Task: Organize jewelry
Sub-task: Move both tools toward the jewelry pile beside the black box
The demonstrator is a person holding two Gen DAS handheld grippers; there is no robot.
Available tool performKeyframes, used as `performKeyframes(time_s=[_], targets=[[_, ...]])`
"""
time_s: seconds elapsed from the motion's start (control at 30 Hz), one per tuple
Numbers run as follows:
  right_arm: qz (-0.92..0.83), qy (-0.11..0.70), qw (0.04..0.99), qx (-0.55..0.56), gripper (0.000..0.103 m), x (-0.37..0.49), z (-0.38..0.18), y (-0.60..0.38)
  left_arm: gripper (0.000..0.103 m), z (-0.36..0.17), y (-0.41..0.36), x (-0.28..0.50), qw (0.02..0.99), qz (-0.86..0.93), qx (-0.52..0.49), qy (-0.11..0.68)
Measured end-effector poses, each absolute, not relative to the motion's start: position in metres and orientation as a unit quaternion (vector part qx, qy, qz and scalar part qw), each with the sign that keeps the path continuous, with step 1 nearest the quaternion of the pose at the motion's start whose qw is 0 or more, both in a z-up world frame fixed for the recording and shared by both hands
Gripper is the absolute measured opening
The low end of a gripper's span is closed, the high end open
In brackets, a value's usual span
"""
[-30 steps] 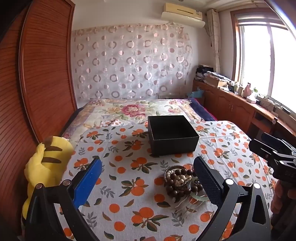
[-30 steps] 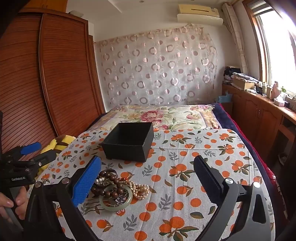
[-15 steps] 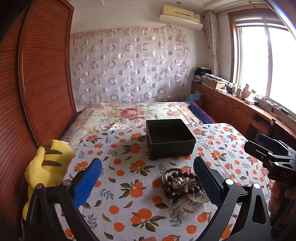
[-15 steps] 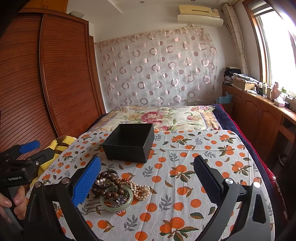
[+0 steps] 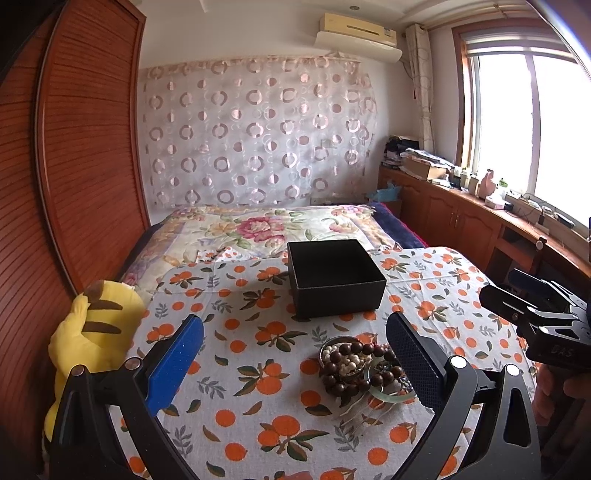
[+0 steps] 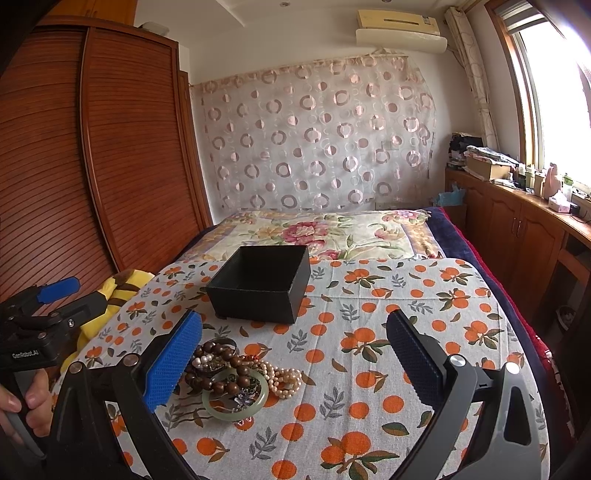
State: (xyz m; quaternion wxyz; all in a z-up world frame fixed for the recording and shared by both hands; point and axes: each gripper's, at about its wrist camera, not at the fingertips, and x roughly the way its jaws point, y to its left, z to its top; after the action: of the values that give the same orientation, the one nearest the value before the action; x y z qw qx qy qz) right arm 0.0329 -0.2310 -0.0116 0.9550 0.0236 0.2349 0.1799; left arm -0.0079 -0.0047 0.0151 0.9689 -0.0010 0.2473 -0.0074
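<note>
Tangling is the risk — the jewelry pile point(image 6: 236, 376) near the table's front edge could lift as one clump. Left gripper point(image 5: 295, 354) and right gripper point(image 6: 295, 354) both gape, empty; black box point(image 6: 260, 284) sits mid-table.

A home bedroom. A bed point(image 5: 280, 229) with a floral quilt stands against a wall hung with a circle-patterned curtain point(image 5: 255, 136). A slatted wooden wardrobe point(image 6: 122, 147) runs along one side, low wooden cabinets point(image 5: 454, 221) sit under the window point(image 5: 524, 129), and an air conditioner point(image 5: 358, 33) is mounted high.
</note>
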Motion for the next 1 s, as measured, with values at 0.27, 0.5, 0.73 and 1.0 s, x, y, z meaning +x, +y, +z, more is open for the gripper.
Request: performKeyframes(time_s=[0.27, 0.5, 0.73, 1.0], targets=[[0.18, 0.235, 0.955, 0.024, 0.1, 0.0335, -0.0123, -0.2339, 0.096, 0.0154, -0.0088, -0.0097, 0.969, -0.011, 0.001, 0.245], [0.18, 0.235, 0.955, 0.025, 0.101, 0.032, -0.0102, -0.2309, 0.096, 0.0175, -0.0121, -0.0123, 0.97, -0.014, 0.002, 0.243], [0.181, 0.235, 0.955, 0.025, 0.1, 0.03, -0.0108, -0.23, 0.096, 0.0177, -0.0117, -0.014, 0.969, -0.018, 0.001, 0.245], [0.182, 0.236, 0.954, 0.026, 0.1, 0.0293, -0.0139, -0.2307, 0.096, 0.0194, -0.0121, -0.015, 0.969, -0.019, 0.0, 0.245]])
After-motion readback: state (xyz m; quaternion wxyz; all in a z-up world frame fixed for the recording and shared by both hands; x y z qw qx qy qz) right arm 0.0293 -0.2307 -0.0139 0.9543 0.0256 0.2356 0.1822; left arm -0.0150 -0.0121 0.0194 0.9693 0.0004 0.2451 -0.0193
